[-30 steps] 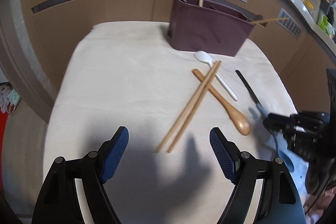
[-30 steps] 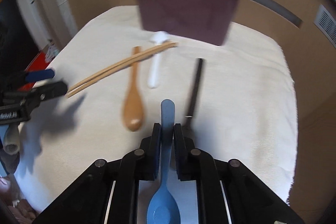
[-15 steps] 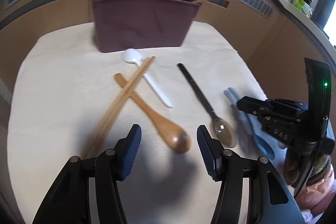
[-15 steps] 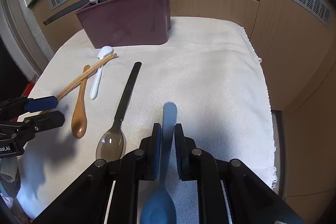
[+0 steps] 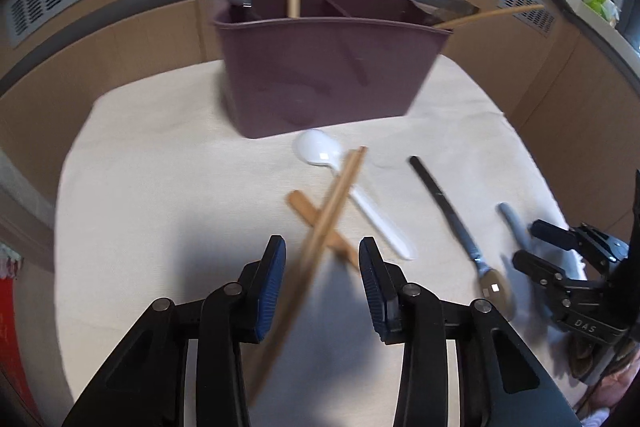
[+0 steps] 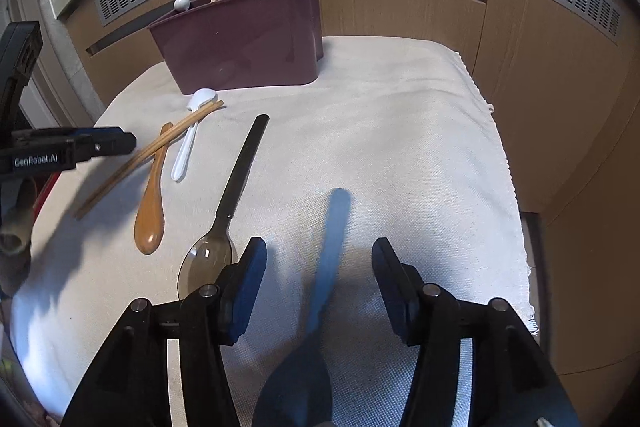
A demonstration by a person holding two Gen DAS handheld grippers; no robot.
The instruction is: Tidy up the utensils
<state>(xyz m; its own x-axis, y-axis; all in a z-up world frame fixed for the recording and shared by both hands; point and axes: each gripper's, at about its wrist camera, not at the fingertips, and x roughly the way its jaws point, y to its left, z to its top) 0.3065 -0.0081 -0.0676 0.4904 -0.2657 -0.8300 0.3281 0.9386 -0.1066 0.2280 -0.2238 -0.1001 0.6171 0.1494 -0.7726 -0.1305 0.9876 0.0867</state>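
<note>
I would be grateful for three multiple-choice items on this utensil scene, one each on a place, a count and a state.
1. What lies between the right gripper's open jaws?
A. blue plastic spoon
B. fork
C. knife

2. How many loose wooden chopsticks lie on the white cloth?
A. two
B. five
C. none

3. The maroon plastic utensil holder is:
A. tipped over
B. upright
C. upside down

Answers: 1 A, the blue handle lies untouched between the pads. 2 A, one crossed pair. 3 B, it stands open-topped with sticks poking out.

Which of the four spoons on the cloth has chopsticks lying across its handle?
The brown wooden spoon. The pair of chopsticks crosses over its handle. The white spoon, the clear spoon with the black handle and the blue spoon lie uncrossed.
</note>
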